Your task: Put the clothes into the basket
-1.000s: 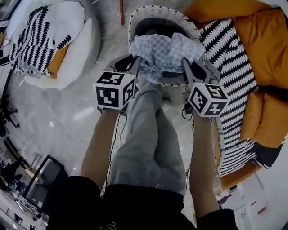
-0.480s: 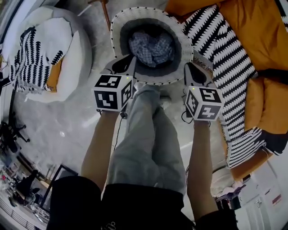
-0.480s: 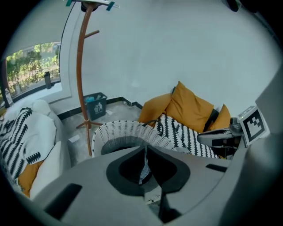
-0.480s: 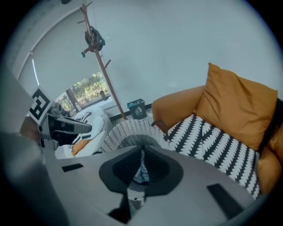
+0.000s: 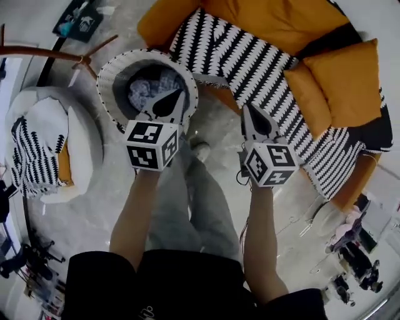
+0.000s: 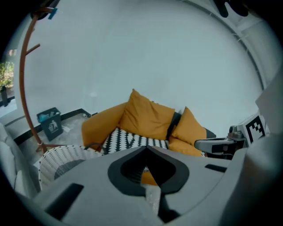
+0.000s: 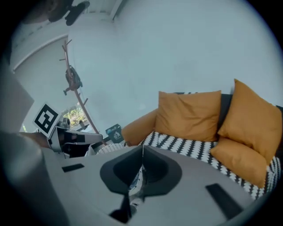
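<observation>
Two tools shut: grey left gripper (image 5: 181, 95) and grey right gripper (image 5: 245, 109), side by side, jaws just closed tip to tip on nothing. Past the left tips, white woven round basket (image 5: 107, 78); blue-and-white checked clothes (image 5: 145, 89) bundled inside, seen only from the head view. From the left gripper view, just the basket's rim. Farther off, black-and-white zigzag throw (image 5: 250, 59) over orange sofa (image 5: 294, 19); pale wall (image 7: 177, 53) only in the gripper views.

Pale glossy floor (image 5: 94, 206) carries a white woven basket (image 5: 107, 86), an orange sofa (image 5: 275, 25) and a white beanbag (image 5: 84, 140)
</observation>
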`<action>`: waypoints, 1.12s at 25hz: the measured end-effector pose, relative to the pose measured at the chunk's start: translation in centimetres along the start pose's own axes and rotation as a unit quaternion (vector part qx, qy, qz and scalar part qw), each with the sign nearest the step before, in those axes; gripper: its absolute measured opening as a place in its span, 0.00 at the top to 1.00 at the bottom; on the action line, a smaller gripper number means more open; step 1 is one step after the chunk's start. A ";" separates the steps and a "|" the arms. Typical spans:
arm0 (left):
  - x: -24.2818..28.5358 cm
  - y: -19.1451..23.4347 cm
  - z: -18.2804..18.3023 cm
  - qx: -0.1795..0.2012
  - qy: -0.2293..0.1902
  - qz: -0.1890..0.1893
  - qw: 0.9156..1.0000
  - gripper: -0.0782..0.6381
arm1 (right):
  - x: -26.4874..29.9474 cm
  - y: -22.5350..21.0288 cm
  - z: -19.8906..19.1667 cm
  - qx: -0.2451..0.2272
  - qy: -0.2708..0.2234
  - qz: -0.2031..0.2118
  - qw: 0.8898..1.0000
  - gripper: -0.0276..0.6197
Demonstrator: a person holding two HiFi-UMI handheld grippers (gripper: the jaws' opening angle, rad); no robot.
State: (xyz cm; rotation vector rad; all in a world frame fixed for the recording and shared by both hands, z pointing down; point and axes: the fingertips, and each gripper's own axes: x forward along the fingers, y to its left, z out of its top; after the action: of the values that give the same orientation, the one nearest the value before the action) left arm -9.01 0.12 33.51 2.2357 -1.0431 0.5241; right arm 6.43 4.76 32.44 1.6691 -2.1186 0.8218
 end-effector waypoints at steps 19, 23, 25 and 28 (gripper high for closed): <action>-7.5 -32.5 18.3 0.107 -0.122 -0.187 0.969 0.88 | -32.1 -11.3 16.3 0.127 -0.290 -0.196 0.928 0.94; -9.8 -36.4 21.7 0.157 -0.158 -0.201 0.954 0.88 | -37.0 -11.8 18.7 0.115 -0.335 -0.215 0.910 0.94; -11.0 -38.1 22.3 0.179 -0.170 -0.202 0.948 0.88 | -39.2 -11.8 19.3 0.107 -0.347 -0.225 0.904 0.94; -12.4 -40.8 22.8 0.213 -0.187 -0.208 0.936 0.88 | -42.7 -11.3 20.9 0.078 -0.369 -0.234 0.896 0.94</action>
State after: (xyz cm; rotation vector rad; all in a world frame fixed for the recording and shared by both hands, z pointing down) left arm 17.62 12.14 -5.02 2.9254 -0.6260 0.1446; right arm 30.68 23.25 -5.77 2.7568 -1.9086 0.2121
